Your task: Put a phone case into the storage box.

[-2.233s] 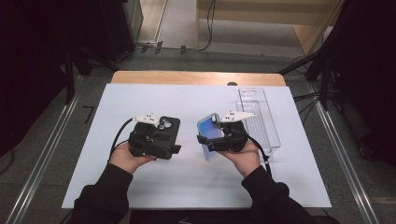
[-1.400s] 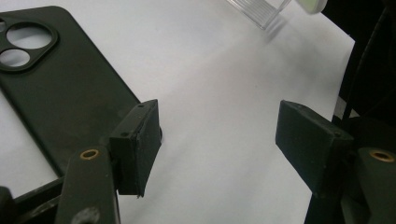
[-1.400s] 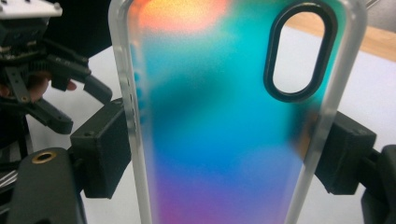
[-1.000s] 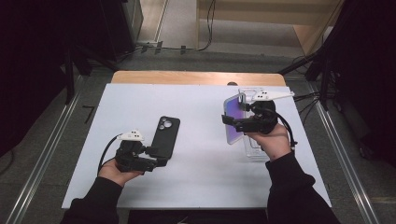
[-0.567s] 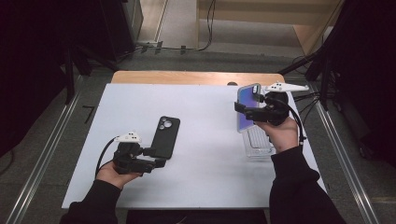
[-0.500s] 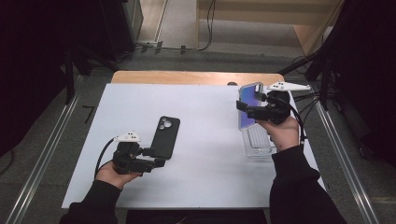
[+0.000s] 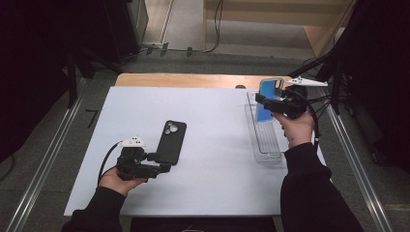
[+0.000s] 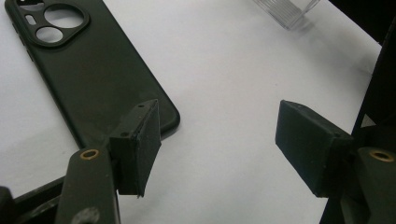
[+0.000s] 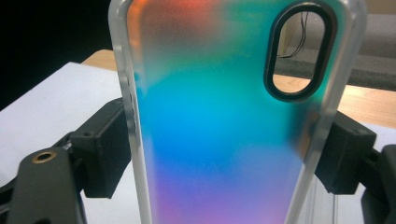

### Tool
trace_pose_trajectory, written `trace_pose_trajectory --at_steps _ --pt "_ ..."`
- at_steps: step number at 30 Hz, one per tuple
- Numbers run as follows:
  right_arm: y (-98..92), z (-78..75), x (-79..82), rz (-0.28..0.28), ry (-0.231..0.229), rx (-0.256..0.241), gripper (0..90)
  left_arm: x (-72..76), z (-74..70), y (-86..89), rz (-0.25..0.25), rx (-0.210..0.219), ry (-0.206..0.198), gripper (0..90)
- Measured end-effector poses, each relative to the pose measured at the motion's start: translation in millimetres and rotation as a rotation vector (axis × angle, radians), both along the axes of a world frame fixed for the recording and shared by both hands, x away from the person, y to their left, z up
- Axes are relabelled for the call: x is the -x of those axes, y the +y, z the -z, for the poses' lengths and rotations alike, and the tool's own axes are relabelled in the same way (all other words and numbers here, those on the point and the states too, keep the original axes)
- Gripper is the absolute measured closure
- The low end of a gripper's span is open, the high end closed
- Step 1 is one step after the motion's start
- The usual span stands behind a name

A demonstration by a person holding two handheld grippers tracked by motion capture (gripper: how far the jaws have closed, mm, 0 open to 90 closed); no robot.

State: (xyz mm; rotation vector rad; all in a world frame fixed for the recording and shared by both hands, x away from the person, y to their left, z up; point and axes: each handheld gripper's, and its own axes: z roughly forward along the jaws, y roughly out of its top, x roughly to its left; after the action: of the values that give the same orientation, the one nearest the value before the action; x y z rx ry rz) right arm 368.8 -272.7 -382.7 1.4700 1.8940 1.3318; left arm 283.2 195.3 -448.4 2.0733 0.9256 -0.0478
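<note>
Phone cases are the work here, two of them, and each sits where it does for a reason. The right gripper [image 7: 269,100] carries the iridescent case [image 7: 266,99] upright above the far end of the clear tray [image 7: 265,140], which lies just below and toward the person from it — a likely spot for setting the case down into the tray, though that is only a judgement. In the right gripper view the jaws press on the two long edges of the iridescent case [image 9: 224,121], one pad on each frosted rim, so the case stands between them with its oval camera cutout at the top. Held by the edges like this, it can be lowered lengthwise along the tray without the jaws fouling the walls.

The left gripper [image 7: 162,162] rests low on the white table [image 7: 217,164], jaws spread wide and holding nothing. The black case [image 8: 88,70] lies flat, back up, just ahead of the left jaw — in the left gripper view its near corner reaches the inner pad, close to touching, while the other pad stands well apart over bare table. This case seems to be waiting its turn.
</note>
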Motion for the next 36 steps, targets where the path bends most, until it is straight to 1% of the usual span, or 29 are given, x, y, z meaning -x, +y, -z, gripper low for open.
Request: trace_pose_trajectory --at_steps 2,4,6,9,11,12,14,15,18,20,22,23,25,26,27,29,31,33,36 --pt "-2.3 2.7 -3.9 0.012 0.004 -0.002 16.2 -1.1 0.2 -0.1 -0.005 -0.002 -0.003 31.2" --pt "-4.9 3.9 -8.4 0.028 0.000 -0.004 16.1 -1.8 0.3 -0.4 -0.005 -0.003 0.002 31.2" --pt "-7.0 4.7 -13.9 0.037 0.000 -0.007 16.2 -1.0 0.4 -0.6 -0.004 -0.008 -0.003 31.2" --pt "-8.8 6.6 -25.8 0.048 0.009 0.004 16.1 -0.5 0.0 0.2 -0.002 -0.003 -0.009 31.3" --pt "-8.5 9.3 -33.4 0.044 0.026 -0.015 16.1 -0.4 -0.5 0.8 -0.006 -0.007 -0.010 31.2" --pt "-7.3 9.6 -36.4 0.049 0.031 -0.003 16.1 -0.3 -0.6 1.0 -0.007 -0.007 -0.009 31.3" --pt "-4.1 9.4 -42.3 0.063 0.017 0.043 16.1 0.1 -0.6 1.3 -0.004 -0.007 -0.007 31.3" --pt "-3.1 9.6 -45.5 0.071 0.016 0.053 16.1 0.3 -0.5 1.2 -0.005 -0.007 -0.008 31.2" --pt "-1.7 11.9 -56.2 0.087 0.025 0.050 16.1 0.3 -0.3 1.3 -0.004 -0.003 -0.009 31.3" --pt "-0.4 13.6 -62.7 0.100 0.024 0.068 16.1 0.4 -0.3 1.4 -0.002 -0.005 -0.011 31.2" --pt "0.3 15.6 -68.1 0.108 0.031 0.085 16.1 0.4 -0.3 1.1 -0.002 -0.005 -0.009 31.3" --pt "0.3 17.0 -71.1 0.114 0.039 0.093 16.1 0.5 -0.3 0.7 -0.003 -0.005 -0.016 31.3" --pt "-0.8 20.8 -77.0 0.123 0.043 0.082 16.0 1.5 -1.7 -0.1 -0.009 -0.009 -0.029 31.4" --pt "-1.0 22.6 -79.4 0.127 0.042 0.087 16.0 1.9 -2.3 -0.3 -0.011 -0.010 -0.034 31.5" --pt "-0.8 24.0 -81.1 0.130 0.041 0.092 16.0 2.1 -2.7 -0.7 -0.010 -0.003 -0.034 31.5" --pt "-0.6 28.2 -86.4 0.144 0.041 0.109 16.0 2.0 -2.3 -1.2 -0.007 -0.009 -0.033 31.5" --pt "-0.8 32.4 -91.4 0.151 0.048 0.102 15.9 1.8 -1.6 -1.4 -0.002 -0.017 -0.027 31.5" --pt "-0.4 37.1 -95.9 0.156 0.055 0.106 15.9 1.6 -1.4 -1.6 0.000 -0.016 -0.027 31.5" --pt "1.4 44.7 -101.6 0.162 0.079 0.115 15.8 1.2 -1.3 -1.5 0.003 -0.014 -0.025 31.5"
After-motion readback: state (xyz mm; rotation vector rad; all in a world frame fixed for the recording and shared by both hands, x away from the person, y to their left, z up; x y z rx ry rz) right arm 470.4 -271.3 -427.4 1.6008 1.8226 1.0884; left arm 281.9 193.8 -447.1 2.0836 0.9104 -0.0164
